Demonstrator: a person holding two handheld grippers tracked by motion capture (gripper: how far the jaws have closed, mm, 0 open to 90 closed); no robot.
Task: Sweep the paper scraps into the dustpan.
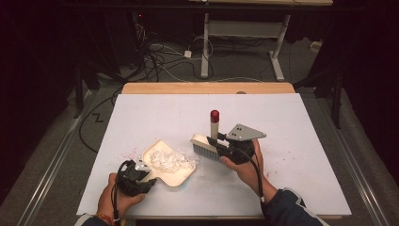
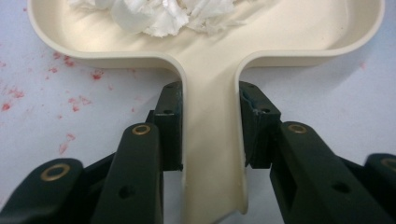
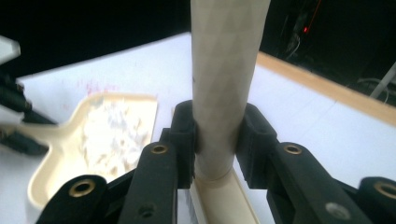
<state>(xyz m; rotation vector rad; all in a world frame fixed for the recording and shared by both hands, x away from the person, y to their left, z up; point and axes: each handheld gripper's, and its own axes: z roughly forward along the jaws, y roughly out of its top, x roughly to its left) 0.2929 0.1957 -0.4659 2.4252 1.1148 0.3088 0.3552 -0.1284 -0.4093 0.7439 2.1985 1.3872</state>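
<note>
desk: white sheet over a wooden top, wood edge showing at the far side; faint red specks on the sheet left of the dustpan and at the right side.
dustpan: cream plastic dustpan, flat on the desk, near-left of centre; open mouth faces the brush, handle points toward the person's left hand. Also in the left claw view and the right claw view.
paper scraps: heap of white shredded paper inside the dustpan pan, toward its mouth; a few bits at the lip beside the bristles. Seen close in the left claw view.
left claw: left claw clenched on the dustpan handle; in the left claw view both pads press the handle sides just behind the pan. Held by the person's left hand at the near desk edge.
brush: cream hand brush with grey bristles down on the sheet, just right of the dustpan mouth; handle stands upright, red cap on top.
right claw: right claw clenched on the brush handle low down, near the brush head; right claw view shows the handle gripped between both pads. Grey three-cornered plate on top.
right hand: right hand holds that claw, dark sleeve at the bottom edge.
background: floor with cables and white table legs beyond the desk, dark.
</note>
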